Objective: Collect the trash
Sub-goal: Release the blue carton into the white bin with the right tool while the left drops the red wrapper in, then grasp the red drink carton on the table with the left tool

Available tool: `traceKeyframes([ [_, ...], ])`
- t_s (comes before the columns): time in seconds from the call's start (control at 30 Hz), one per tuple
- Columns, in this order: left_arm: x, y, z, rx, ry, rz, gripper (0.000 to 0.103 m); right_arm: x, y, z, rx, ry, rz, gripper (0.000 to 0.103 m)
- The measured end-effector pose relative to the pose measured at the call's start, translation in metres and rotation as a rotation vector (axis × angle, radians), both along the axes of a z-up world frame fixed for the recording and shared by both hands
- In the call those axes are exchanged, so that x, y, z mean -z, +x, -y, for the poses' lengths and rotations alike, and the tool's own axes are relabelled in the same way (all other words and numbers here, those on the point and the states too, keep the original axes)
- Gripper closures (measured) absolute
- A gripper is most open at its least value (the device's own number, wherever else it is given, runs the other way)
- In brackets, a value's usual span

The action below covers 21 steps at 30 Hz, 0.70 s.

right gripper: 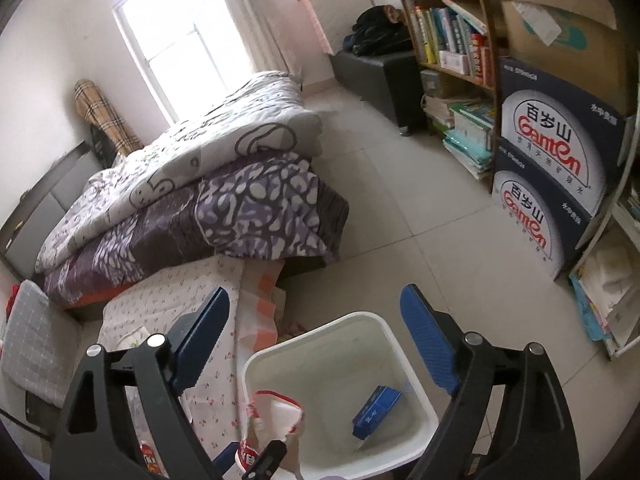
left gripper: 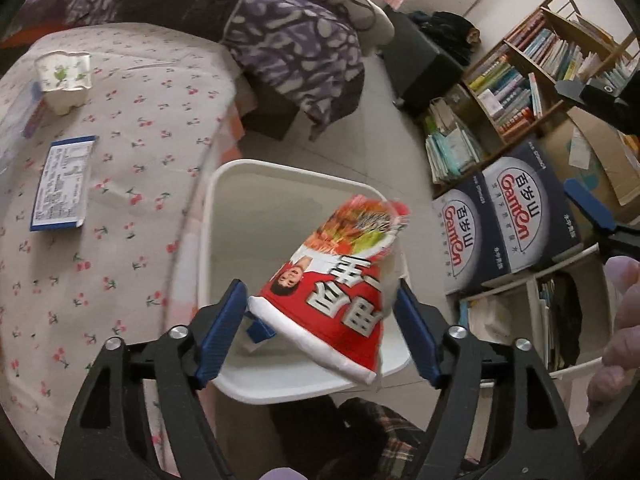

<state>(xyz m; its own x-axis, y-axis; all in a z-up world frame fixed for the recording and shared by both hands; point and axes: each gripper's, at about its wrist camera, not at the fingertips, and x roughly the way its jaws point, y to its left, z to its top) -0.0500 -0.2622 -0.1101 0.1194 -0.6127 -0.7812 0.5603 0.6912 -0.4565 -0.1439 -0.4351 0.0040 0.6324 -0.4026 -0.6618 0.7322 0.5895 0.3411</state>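
A red and white instant-noodle cup hangs between the fingers of my left gripper, over the white trash bin. The jaws are wide; the cup looks blurred and I cannot tell if they still touch it. The cup's torn rim also shows in the right wrist view at the bin's near left edge. A blue box lies inside the bin. My right gripper is open and empty above the bin.
The bed with a cherry-print sheet carries a blue-edged flat packet and a white paper tray. Folded quilts are piled on it. Ganten boxes, a bookshelf and tiled floor are on the right.
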Motion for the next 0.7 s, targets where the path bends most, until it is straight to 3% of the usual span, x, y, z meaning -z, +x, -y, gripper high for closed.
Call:
traceKeyframes([
  [0.23,0.001,0.005,-0.019,-0.034,0.056,0.044,0.017,0.003,0.009,-0.009,-0.023,-0.003,-0.023,0.015],
  [0.47,-0.007,0.025,-0.065,-0.162,0.118,0.142,0.016,0.01,0.036,-0.046,-0.118,-0.05,-0.083,0.014],
  [0.7,-0.017,0.052,-0.116,-0.3,0.181,0.189,0.015,0.02,0.064,-0.087,-0.219,-0.05,-0.113,0.014],
])
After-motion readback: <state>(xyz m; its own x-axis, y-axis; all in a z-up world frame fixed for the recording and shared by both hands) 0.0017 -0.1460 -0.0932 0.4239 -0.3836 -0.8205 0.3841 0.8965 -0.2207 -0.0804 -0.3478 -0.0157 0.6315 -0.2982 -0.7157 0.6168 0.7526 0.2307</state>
